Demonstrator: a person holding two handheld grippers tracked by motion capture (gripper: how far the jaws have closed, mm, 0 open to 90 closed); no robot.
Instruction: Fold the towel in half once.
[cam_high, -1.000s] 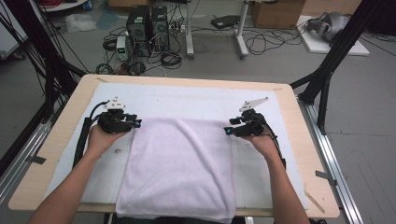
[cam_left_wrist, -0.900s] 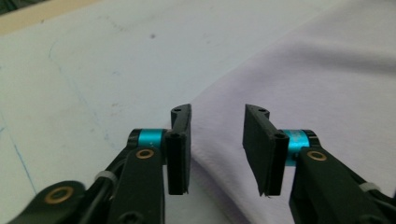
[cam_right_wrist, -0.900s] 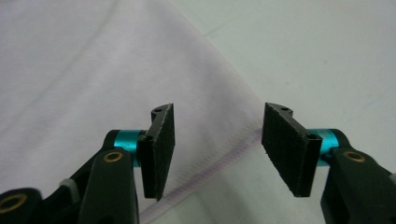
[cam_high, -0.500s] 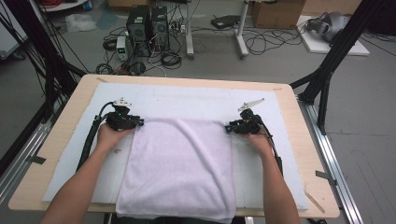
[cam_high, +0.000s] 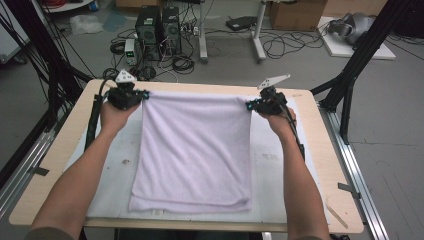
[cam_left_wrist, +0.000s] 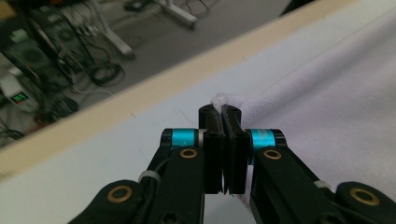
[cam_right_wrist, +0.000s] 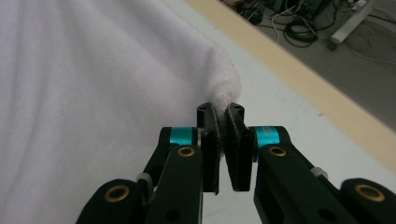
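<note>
Item 1. Left hand (cam_high: 114, 116), at the far left of the table (cam_high: 60, 165): it carried the left gripper (cam_high: 142, 96), whose jaws had just been closing and were pinched tight on the far left corner of the towel (cam_high: 195, 150). In the left gripper view the left gripper (cam_left_wrist: 224, 112) held a small tuft of cloth between the black pads, the cloth running off to the right of them. A grey three-cornered plate (cam_high: 125, 76) topped this gripper, and its cable (cam_high: 93, 120) trailed back along the forearm.

Item 2. Towel, pale lilac, terry: it lay in the middle of the table on a white mat (cam_high: 270, 170). Its far edge was stretched taut between the two grippers; its near edge rested flat close to the person's side.

Item 3. Right hand (cam_high: 280, 120), at the far right of the towel: it carried the right gripper (cam_high: 248, 105), whose jaws had likewise just been closing and were clamped on the far right corner. In the right gripper view the right gripper (cam_right_wrist: 224, 109) gripped a bunched fold of cloth at the pad tips, the towel (cam_right_wrist: 93, 93) spreading to the left.

Item 4. Floor beyond the table: computer towers (cam_high: 159, 30) and loose cables (cam_high: 280, 47).
</note>
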